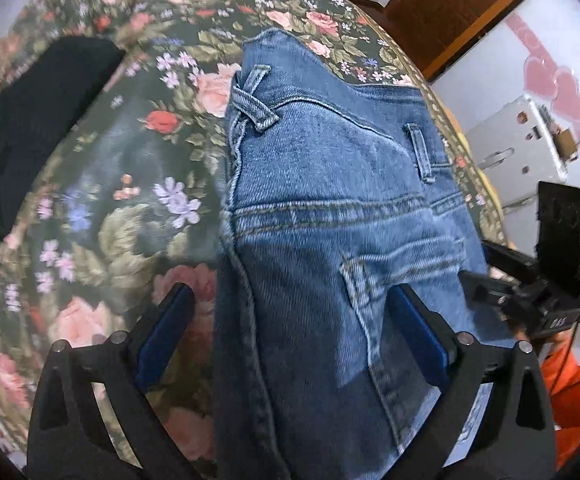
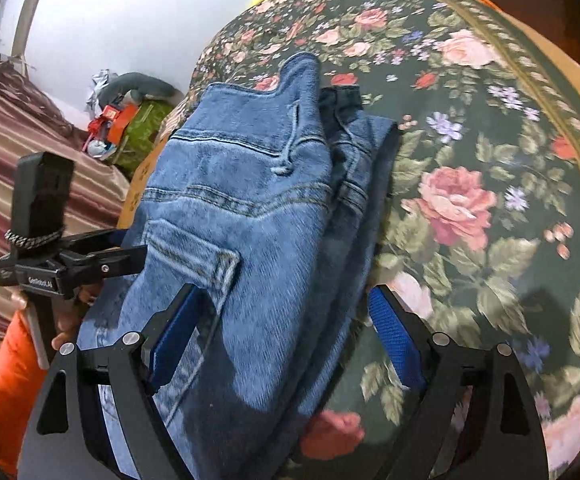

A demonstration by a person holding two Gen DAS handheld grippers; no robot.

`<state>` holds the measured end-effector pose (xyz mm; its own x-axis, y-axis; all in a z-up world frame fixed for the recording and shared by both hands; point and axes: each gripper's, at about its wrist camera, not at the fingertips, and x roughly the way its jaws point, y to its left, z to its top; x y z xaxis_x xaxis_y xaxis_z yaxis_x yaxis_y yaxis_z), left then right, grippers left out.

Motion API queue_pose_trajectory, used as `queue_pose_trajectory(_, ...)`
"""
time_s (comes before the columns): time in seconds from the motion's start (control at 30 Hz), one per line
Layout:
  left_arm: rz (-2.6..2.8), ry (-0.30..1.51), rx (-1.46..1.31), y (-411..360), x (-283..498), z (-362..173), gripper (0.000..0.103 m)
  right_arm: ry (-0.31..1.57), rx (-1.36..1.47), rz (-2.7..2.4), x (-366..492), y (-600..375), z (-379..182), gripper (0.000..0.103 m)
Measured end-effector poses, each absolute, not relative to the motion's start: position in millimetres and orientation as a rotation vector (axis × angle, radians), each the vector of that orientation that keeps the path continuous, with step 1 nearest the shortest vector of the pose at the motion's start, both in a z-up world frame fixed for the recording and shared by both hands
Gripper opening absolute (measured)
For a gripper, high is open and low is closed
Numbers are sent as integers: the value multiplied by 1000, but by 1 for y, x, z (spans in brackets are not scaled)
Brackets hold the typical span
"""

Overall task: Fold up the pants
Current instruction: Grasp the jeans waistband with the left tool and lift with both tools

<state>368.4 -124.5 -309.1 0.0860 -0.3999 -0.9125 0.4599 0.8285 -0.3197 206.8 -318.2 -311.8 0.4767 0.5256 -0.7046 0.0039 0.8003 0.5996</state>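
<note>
Folded blue jeans lie on a floral bedspread, waistband and belt loops at the far end and a back pocket nearer me. My left gripper stands open over them, with the denim running between its blue pads, which do not press on it. In the right wrist view the jeans lie the same way on the bedspread, and my right gripper is open astride them. Each gripper shows at the other's side: the right gripper, the left gripper.
A black garment lies at the far left of the bedspread. A door with a metal lock stands beyond the bed's edge. Striped bedding and a pile of toys lie past the other edge. An orange sleeve is beside me.
</note>
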Motion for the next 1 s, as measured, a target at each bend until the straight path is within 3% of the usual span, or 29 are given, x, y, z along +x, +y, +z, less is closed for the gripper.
queue_pose_trajectory(0.13, -665, 1340, 72, -132, 373, -308, 99, 1041, 576, 380, 218, -313, -312, 82)
queue_pose_trajectory(0.17, -676, 1340, 72, -134, 374, -308, 94, 1042, 573, 389, 220, -312, -311, 82)
queue_pose_trajectory(0.2, -695, 1343, 68, -137, 374, -307, 78, 1043, 568, 396, 222, -311, -311, 80)
queue_pose_trajectory(0.27, -725, 1329, 82, -141, 371, -300, 67, 1048, 536, 405, 225, -308, -309, 76)
queue_pose_trajectory(0.37, -703, 1242, 208, -155, 355, -288, 59, 1047, 498, 411, 226, -305, -303, 65)
queue_pose_trajectory(0.5, -678, 1190, 252, -159, 345, -279, 51, 1041, 468, 370, 225, -309, -294, 40)
queue_pose_trajectory(0.63, -682, 1156, 222, -151, 337, -262, 45, 1009, 429, 358, 218, -308, -276, 29)
queue_pose_trajectory(1.0, -596, 938, 160, -107, 308, -181, 39, 825, 299, 387, 212, -278, -187, 21)
